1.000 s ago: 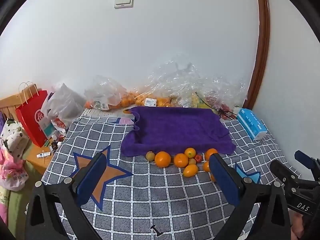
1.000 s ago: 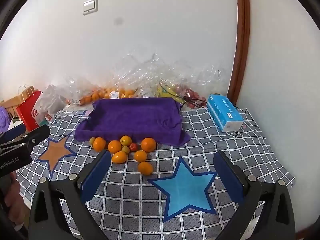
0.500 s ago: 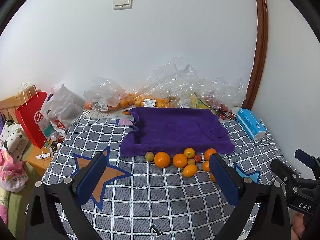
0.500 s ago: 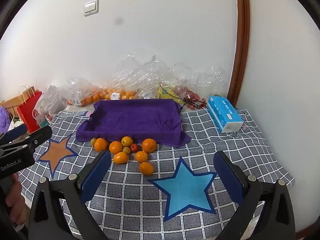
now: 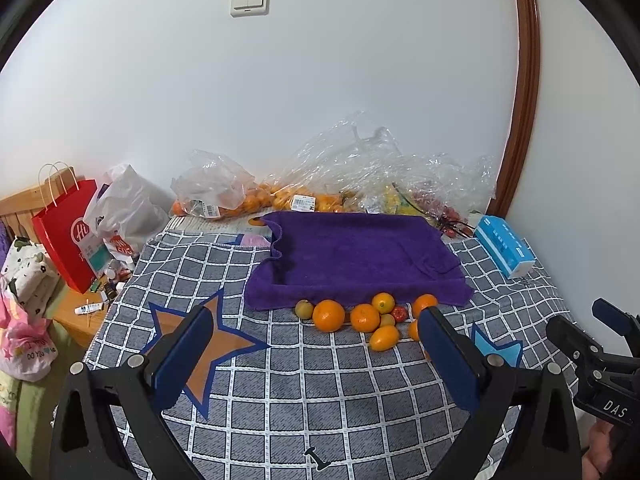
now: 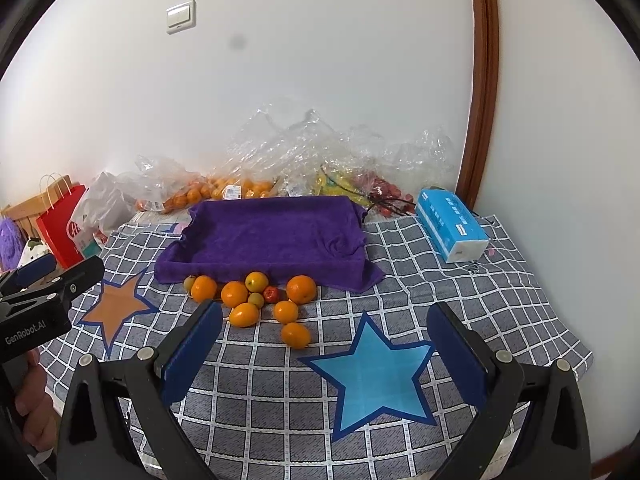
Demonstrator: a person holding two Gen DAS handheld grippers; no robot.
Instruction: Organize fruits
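Here both tongs, left [image 5: 316, 344] and right [image 6: 326, 336], gape wide, holding nothing.

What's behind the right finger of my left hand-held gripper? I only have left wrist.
Observer: An oval orange fruit, lying apart from the pile on the checked cloth, just off the upper left point of the blue star.
Operator: Right hand-held gripper state?
Observer: The right hand-held gripper is open and empty; the blue star shows between its fingers.
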